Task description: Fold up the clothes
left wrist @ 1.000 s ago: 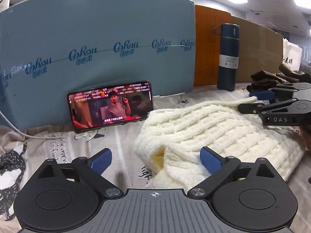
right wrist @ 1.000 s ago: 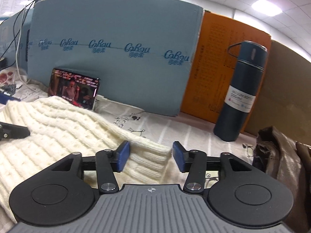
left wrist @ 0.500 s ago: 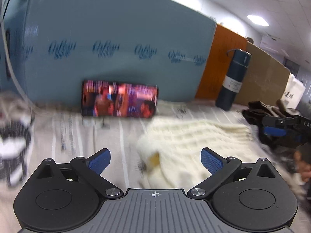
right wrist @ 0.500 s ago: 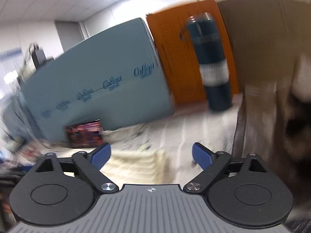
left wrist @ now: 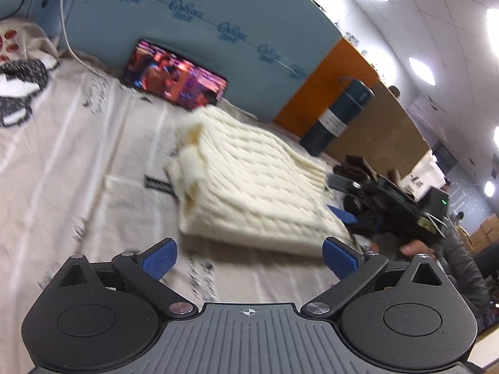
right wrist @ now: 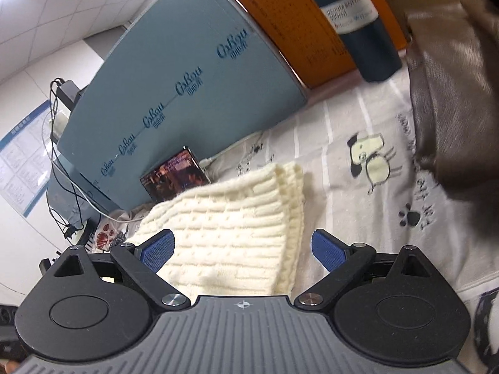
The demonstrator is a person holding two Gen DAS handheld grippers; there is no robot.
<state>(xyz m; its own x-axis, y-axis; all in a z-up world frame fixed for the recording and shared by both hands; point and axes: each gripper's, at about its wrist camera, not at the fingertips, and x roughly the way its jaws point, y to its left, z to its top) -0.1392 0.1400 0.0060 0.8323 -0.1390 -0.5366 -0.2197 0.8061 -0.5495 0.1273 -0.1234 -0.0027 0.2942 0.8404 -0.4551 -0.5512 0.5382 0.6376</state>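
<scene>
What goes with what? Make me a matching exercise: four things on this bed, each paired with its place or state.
1. cream sweater
2. phone
3. blue flask
4. left gripper

a. stands before the orange board
b. open, holding nothing
c. folded on the printed sheet
d. leans on the blue panel, screen lit

Pairs: 1-c, 2-d, 3-a, 4-b

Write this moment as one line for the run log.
task: fold clothes | left gripper: open, empty | right gripper: open, empty | cream cable-knit sweater: folded, lying on printed bedsheet | brown garment: beside, untouched
</scene>
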